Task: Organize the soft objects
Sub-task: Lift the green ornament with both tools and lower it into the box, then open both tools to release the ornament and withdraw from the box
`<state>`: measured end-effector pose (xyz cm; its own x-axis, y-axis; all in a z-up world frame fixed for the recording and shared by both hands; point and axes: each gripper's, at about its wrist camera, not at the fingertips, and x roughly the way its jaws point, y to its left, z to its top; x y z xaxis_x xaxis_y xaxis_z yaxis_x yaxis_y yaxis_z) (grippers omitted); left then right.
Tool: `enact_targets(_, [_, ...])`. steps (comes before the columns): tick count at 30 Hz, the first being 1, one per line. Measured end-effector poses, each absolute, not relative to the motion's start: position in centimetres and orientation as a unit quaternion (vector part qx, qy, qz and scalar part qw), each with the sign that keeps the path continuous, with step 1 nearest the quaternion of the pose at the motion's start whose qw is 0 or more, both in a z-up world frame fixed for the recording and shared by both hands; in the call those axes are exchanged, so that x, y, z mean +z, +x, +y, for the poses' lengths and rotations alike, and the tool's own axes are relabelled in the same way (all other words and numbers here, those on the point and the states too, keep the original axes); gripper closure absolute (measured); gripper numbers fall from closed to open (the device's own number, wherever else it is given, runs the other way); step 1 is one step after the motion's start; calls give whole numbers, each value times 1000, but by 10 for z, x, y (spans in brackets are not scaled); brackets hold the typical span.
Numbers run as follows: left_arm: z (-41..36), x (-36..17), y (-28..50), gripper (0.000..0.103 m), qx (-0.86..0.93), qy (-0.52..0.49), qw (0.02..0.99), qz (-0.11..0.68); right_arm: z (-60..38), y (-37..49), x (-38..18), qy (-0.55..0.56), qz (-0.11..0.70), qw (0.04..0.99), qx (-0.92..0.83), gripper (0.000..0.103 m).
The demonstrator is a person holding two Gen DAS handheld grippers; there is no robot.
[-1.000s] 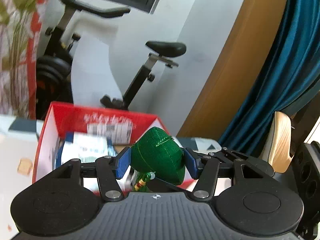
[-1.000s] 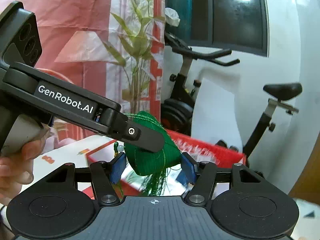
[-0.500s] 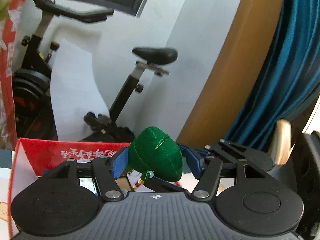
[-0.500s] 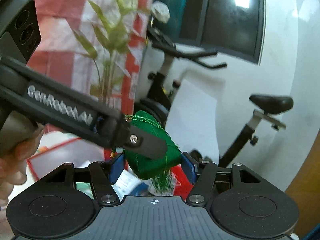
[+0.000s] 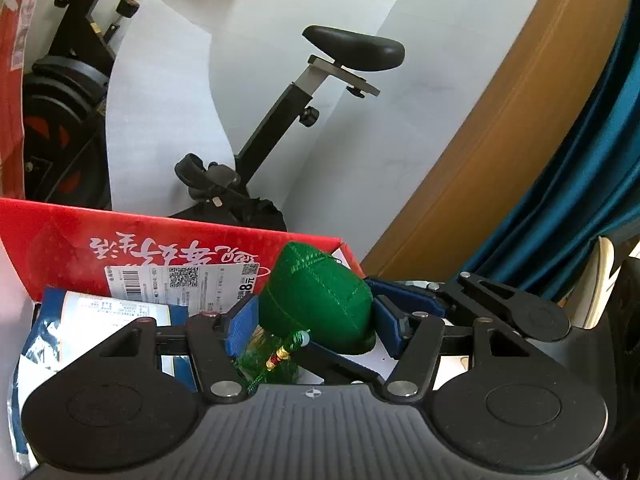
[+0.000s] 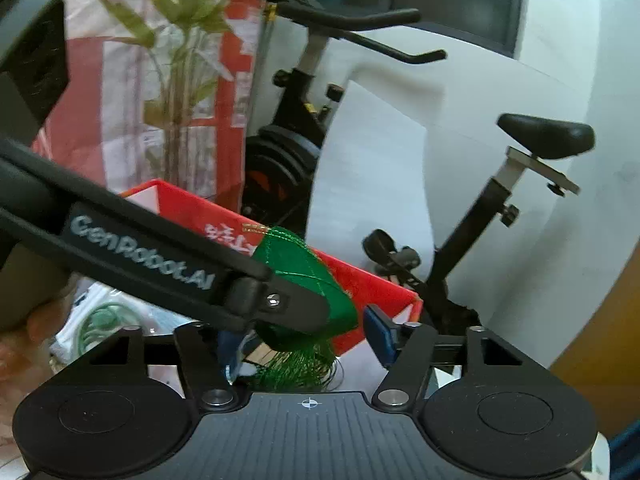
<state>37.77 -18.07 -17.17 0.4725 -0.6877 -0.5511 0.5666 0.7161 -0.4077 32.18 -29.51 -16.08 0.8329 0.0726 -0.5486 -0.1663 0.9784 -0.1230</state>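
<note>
A green woven soft ornament (image 5: 316, 300) with a beaded tassel (image 5: 284, 352) hangs over the right corner of an open red box (image 5: 60, 240). My left gripper (image 5: 314, 320) is shut on it, with both blue pads against its sides. In the right wrist view the ornament (image 6: 296, 268) sits between the jaws of my right gripper (image 6: 305, 340), which are opening. Its right pad (image 6: 378, 334) stands clear of the ornament. The left gripper's finger (image 6: 160, 264) crosses in front and hides the other pad. The red box (image 6: 372, 284) lies just behind.
Blue and white packets (image 5: 100, 320) lie inside the box. An exercise bike (image 5: 352, 48) stands behind it against a white wall. A wooden panel (image 5: 480, 140) and a blue curtain (image 5: 580, 180) are at the right, a plant (image 6: 180, 40) at the left. A hand (image 6: 24, 340) holds the left gripper.
Both grippers have carried the ornament across and down to the red box, which now fills more of each view. A gap has opened at the right gripper's right pad.
</note>
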Motion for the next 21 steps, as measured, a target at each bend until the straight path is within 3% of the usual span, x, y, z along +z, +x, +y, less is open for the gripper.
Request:
enact_targets(17, [-132, -143, 340, 39, -307, -37, 892, 330, -303, 274, -159, -24, 282, 959, 15, 39])
enact_targets(21, [-115, -137, 316, 39, -296, -3, 899, 322, -296, 253, -155, -1, 278, 960, 17, 29])
